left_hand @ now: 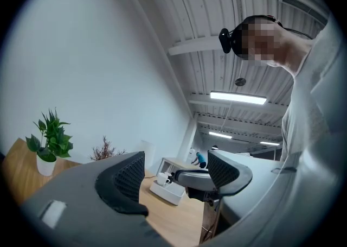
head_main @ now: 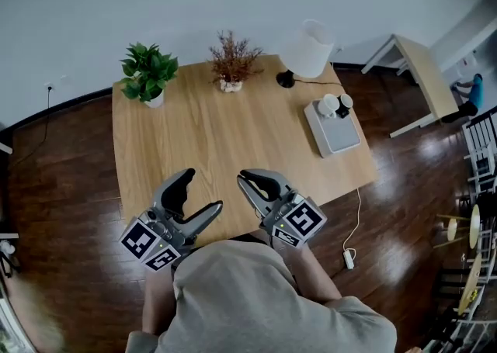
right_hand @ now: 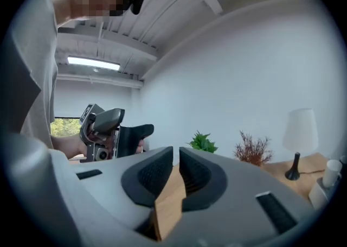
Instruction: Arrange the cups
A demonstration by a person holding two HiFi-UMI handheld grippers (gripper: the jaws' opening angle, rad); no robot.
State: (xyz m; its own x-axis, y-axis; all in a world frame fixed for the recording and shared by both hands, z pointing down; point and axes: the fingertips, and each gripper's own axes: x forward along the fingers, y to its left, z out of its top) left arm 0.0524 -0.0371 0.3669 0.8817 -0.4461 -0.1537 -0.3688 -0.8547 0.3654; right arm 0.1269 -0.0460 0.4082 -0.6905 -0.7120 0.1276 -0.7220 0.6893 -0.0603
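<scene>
We count 2 cups [head_main: 335,105], it seems, on 1 tray [head_main: 342,136] at the table's [head_main: 202,134] right side, but they are too small to be sure. Left gripper [head_main: 204,190]: jaws wide apart, nothing betw. them; right gripper [head_main: 244,181]: jaws together, empty.

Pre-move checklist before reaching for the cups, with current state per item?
1. Left gripper open and empty: ok.
2. Right gripper open: not ok, jaws together, nothing held.
3. Cups on the grey tray, far right of the table: ok.
4. Bare table between grippers and tray: ok.
5. Cups upright: cannot tell, too small.
6. Clearance from the lamp behind the tray: cannot tell.
</scene>
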